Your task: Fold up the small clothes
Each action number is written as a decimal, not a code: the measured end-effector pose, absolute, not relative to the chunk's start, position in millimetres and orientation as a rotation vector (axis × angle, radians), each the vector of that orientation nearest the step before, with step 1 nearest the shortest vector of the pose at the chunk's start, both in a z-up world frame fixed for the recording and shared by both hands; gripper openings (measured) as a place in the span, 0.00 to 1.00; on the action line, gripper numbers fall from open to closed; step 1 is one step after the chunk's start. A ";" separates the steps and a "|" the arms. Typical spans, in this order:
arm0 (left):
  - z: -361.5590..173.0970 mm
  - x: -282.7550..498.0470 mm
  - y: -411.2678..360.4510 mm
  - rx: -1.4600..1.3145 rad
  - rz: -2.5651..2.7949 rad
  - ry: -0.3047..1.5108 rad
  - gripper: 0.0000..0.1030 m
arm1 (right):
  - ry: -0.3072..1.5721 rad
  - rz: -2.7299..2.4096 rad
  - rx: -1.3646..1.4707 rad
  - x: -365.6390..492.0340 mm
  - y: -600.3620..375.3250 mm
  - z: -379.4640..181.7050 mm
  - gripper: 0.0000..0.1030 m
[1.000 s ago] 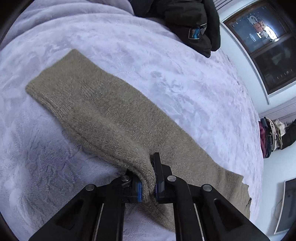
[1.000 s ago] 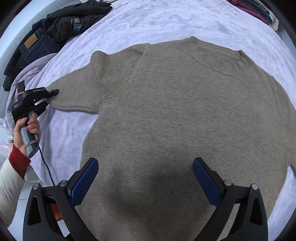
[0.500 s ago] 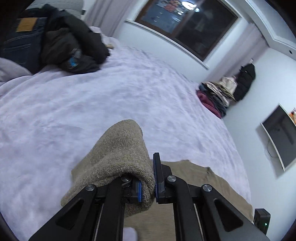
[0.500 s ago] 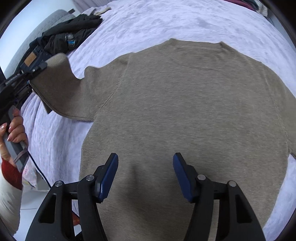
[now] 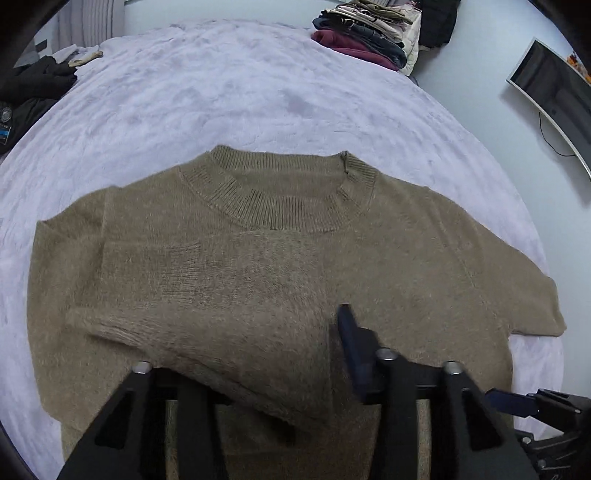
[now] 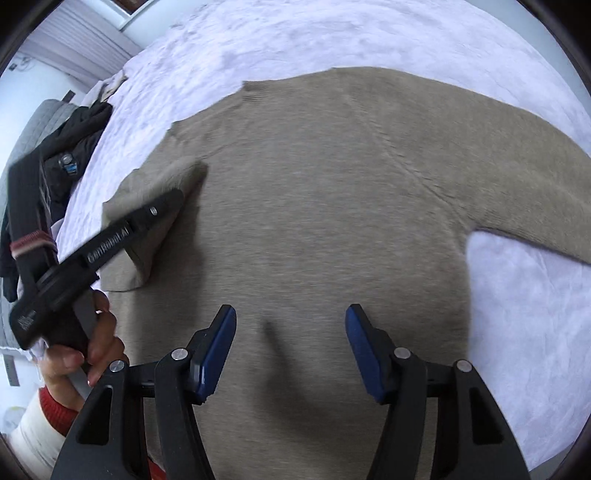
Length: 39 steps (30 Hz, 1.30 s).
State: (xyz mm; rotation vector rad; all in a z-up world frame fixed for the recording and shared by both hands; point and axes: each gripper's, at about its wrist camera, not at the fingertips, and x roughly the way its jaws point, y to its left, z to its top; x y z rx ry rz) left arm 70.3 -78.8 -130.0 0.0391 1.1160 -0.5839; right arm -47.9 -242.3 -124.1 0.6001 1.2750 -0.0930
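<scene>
The left sleeve (image 5: 207,295) is laid across the sweater (image 5: 424,258) chest, draped over the left tool (image 5: 258,354), grip indeterminable; right tool (image 6: 290,350) released.

Sweater (image 5: 406,258) fuzzy matt knit, ribbed collar; bedspread (image 5: 258,92) plush.

Home bedroom, lilac plush bedspread (image 5: 258,85), stacked clothes pile (image 5: 369,33), wall-mounted television (image 5: 550,85), curtains (image 6: 79,40)
</scene>
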 end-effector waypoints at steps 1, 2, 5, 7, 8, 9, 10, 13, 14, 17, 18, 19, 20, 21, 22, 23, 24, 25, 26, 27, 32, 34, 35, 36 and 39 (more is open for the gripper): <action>-127.6 66.4 -75.1 0.038 -0.580 1.108 0.56 | 1.278 -0.094 0.594 -47.7 -245.5 -125.9 0.63; -125.0 64.6 -73.3 0.050 -0.584 1.105 0.56 | 1.278 -0.093 0.584 -47.3 -246.5 -126.6 0.63; -108.9 56.5 -50.3 0.051 -0.581 1.085 0.57 | 1.268 -0.078 0.522 -36.5 -245.9 -122.7 0.64; -96.6 55.9 -25.1 0.022 -0.563 1.078 0.66 | 1.249 -0.048 0.468 -23.1 -242.2 -117.0 0.66; -90.8 57.7 -10.2 0.003 -0.539 1.066 0.75 | 1.240 -0.030 0.444 -17.4 -238.5 -113.1 0.69; -86.1 64.1 3.1 -0.015 -0.510 1.048 0.76 | 1.229 -0.009 0.417 -9.4 -232.4 -108.8 0.70; -80.6 69.4 18.8 -0.028 -0.477 1.034 0.76 | 1.207 0.029 0.372 1.7 -223.1 -102.6 0.71; -81.5 91.3 63.1 -0.039 -0.353 1.036 0.76 | 1.162 0.143 0.243 32.1 -187.5 -89.3 0.71; -88.1 100.9 76.4 -0.032 -0.291 1.058 0.76 | 1.152 0.179 0.207 38.6 -175.7 -86.5 0.71; -114.4 124.9 106.2 -0.062 -0.172 1.147 0.76 | 1.135 0.282 0.039 68.3 -126.0 -86.7 0.71; -122.0 127.4 111.7 -0.070 -0.149 1.163 0.76 | 1.128 0.300 -0.031 76.5 -109.1 -89.8 0.71; -129.5 128.8 115.5 -0.069 -0.129 1.179 0.77 | 1.128 0.319 -0.128 84.6 -88.0 -95.9 0.71; -136.5 128.8 116.4 -0.064 -0.117 1.193 0.76 | 1.139 0.319 -0.201 89.2 -74.2 -102.7 0.71; -142.3 126.9 113.9 -0.055 -0.113 1.204 0.77 | 1.154 0.308 -0.283 92.2 -61.5 -111.4 0.71; -147.9 124.9 111.8 -0.040 -0.111 1.216 0.77 | 1.173 0.280 -0.389 97.2 -48.9 -125.2 0.69; -151.3 122.3 109.3 -0.029 -0.114 1.222 0.77 | 1.183 0.265 -0.441 99.0 -44.4 -133.4 0.40; -153.3 119.7 106.7 -0.022 -0.120 1.224 0.77 | 1.186 0.260 -0.462 101.9 -43.9 -137.8 0.19; -154.5 118.1 105.9 -0.019 -0.125 1.221 0.77 | 1.186 0.256 -0.434 105.0 -50.2 -136.7 0.10; -154.6 116.3 104.9 -0.016 -0.130 1.215 0.77 | 1.176 0.250 -0.323 107.6 -66.4 -127.8 0.10; -154.9 115.2 104.1 -0.011 -0.134 1.212 0.77 | 1.151 0.239 -0.175 107.6 -89.3 -115.9 0.10; -156.1 118.2 102.1 -0.007 -0.150 1.226 0.77 | 1.004 0.091 0.351 74.0 -206.1 -96.6 0.10; -154.2 122.5 100.4 -0.006 -0.160 1.229 0.77 | 1.002 0.013 0.625 51.0 -257.7 -118.1 0.12; -152.5 124.5 99.7 -0.010 -0.170 1.231 0.76 | 1.018 -0.017 0.731 40.9 -275.6 -131.3 0.23; -150.0 127.9 98.7 -0.016 -0.182 1.232 0.76 | 1.042 -0.064 0.840 28.7 -292.7 -146.9 0.31; -138.1 135.1 92.5 -0.023 -0.232 1.213 0.76 | 1.015 -0.079 1.025 2.9 -311.7 -167.4 0.47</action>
